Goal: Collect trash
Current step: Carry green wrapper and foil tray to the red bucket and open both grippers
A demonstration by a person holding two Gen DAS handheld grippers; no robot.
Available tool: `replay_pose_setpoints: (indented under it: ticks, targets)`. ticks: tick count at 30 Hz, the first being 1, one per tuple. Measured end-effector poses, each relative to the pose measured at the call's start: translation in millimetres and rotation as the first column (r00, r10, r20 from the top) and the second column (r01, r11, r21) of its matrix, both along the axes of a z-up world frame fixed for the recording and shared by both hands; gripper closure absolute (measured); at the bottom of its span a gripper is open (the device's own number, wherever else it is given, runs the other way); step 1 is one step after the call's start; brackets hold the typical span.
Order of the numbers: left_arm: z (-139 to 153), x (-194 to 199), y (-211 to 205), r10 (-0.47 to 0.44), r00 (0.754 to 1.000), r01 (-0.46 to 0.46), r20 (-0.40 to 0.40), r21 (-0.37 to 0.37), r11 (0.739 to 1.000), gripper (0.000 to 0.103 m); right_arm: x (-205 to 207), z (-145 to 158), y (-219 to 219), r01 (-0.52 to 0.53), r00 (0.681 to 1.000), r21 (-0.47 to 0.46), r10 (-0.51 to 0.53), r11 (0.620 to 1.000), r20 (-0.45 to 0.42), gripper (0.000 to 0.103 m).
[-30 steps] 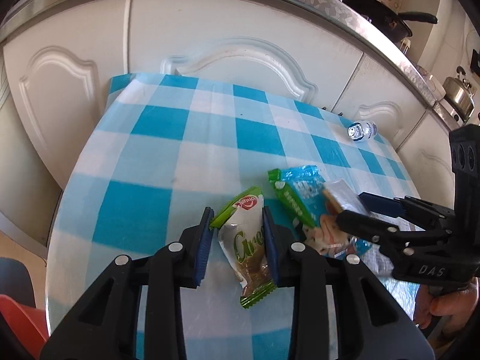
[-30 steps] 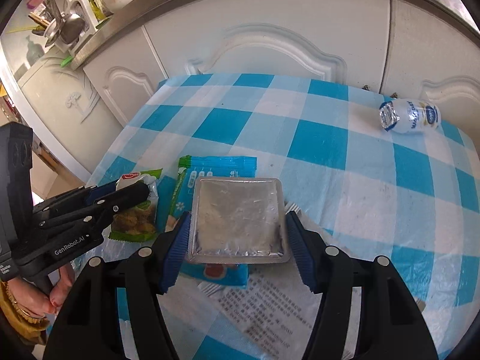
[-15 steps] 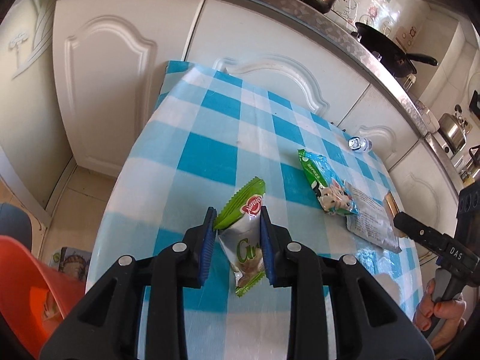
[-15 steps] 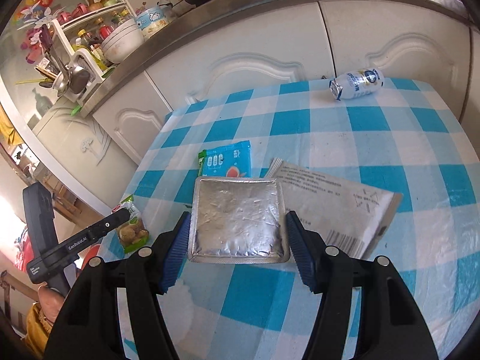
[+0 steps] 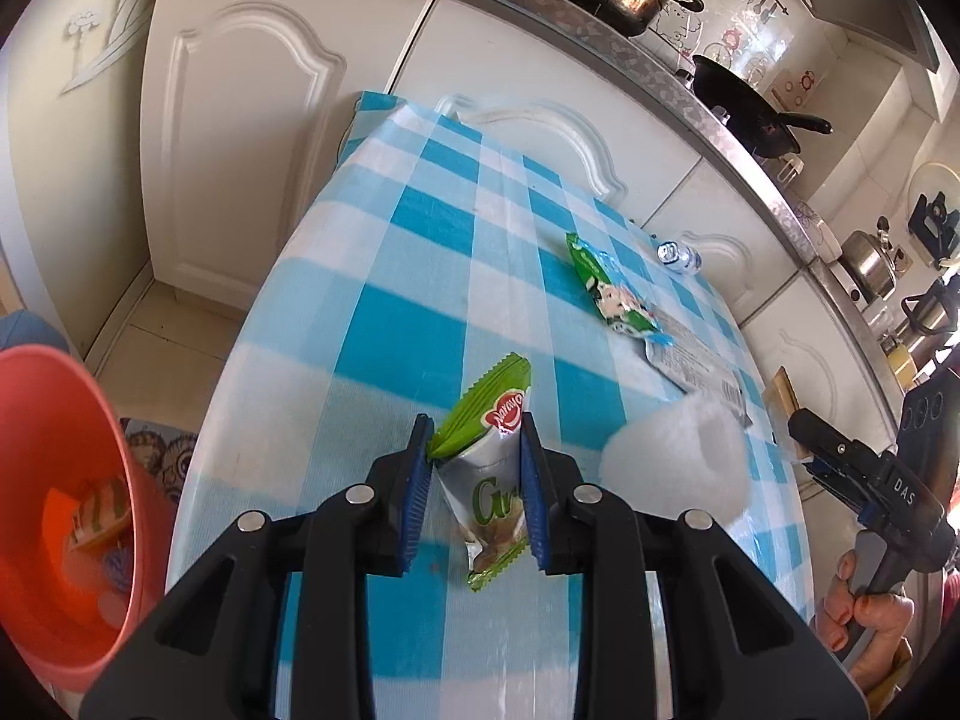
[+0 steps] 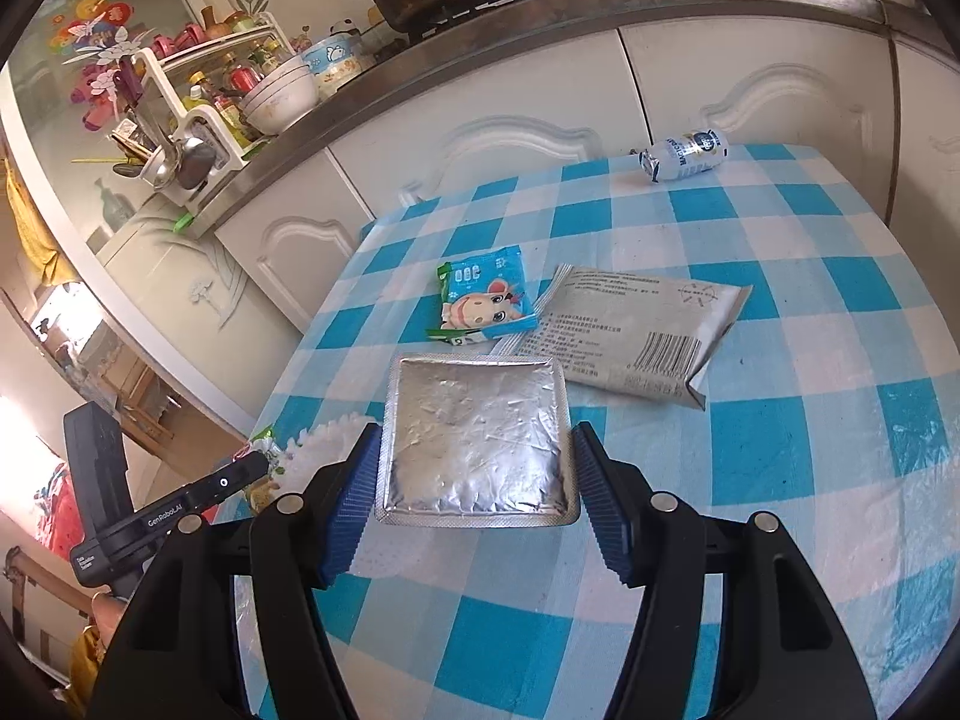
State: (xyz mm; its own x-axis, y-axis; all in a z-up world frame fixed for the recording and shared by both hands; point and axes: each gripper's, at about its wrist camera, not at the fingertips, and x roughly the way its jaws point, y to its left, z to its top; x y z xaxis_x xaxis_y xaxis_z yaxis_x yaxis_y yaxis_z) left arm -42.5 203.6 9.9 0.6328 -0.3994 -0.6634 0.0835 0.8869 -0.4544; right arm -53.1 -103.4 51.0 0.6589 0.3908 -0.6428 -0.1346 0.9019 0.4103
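Snack wrapper: green and silver, long axis run along the fingers, green crimped end pointed away from the camera, torn lower end hung toward it.
Wrapper vs jaws: pinched between the blue pads of the left gripper, both ends stuck out past the pads; held above the checked tablecloth, near its left edge.
Left jaws: nearly closed, clamped on the snack wrapper.
Foil tray: square, silver, held flat with foil face up, no clear long axis; far edge pointed toward the cabinets.
Tray vs jaws: gripped by its two side edges between the pads of the right gripper; far half stuck out beyond the fingertips.
Right jaws: about half open, closed on the foil tray.
Bucket: red-orange, seen at lower left of the left wrist view, beside the table on the floor side; some scraps seen inside, kind cannot be told.
Left on table: blue cartoon packet just beside and partly over a grey printed pouch; small bottle on its side at the far edge, well apart from both.
White patch: blown-out by glare, cannot be identified.
Hand: seen at lower right on the right gripper's handle.
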Motion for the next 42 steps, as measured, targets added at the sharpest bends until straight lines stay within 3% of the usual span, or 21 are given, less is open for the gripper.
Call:
replay_pose_setpoints:
  ticks: [13,21,32,42]
  targets:
    - [-5.5,-73.3,33.9,0.021,1.000,-0.022,-0.011,-0.014,1.000,0.074,-49.5,-5.8,39.3,-0.106,0.993,0.046,0.108,0.993,-0.053,0.040]
    - [-7.0,-108.2,67.0,0.072,0.997,-0.072,-0.008,-0.021,0.997,0.074,-64.2,-2.9,90.8,-0.249,0.966,0.072,0.253,0.966,-0.052,0.040]
    - [-5.3,-137.8,128.9,0.202,0.979,-0.202,-0.003,-0.048,0.978,0.074,-63.8,-3.2,182.2,-0.457,0.885,0.038,0.458,0.889,-0.084,0.040]
    - [-1.4,-143.3,196.6,0.363,0.932,-0.363,0.018,-0.021,0.932,0.074,-47.1,4.1,280.7,-0.628,0.777,-0.034,0.624,0.778,-0.083,0.039]
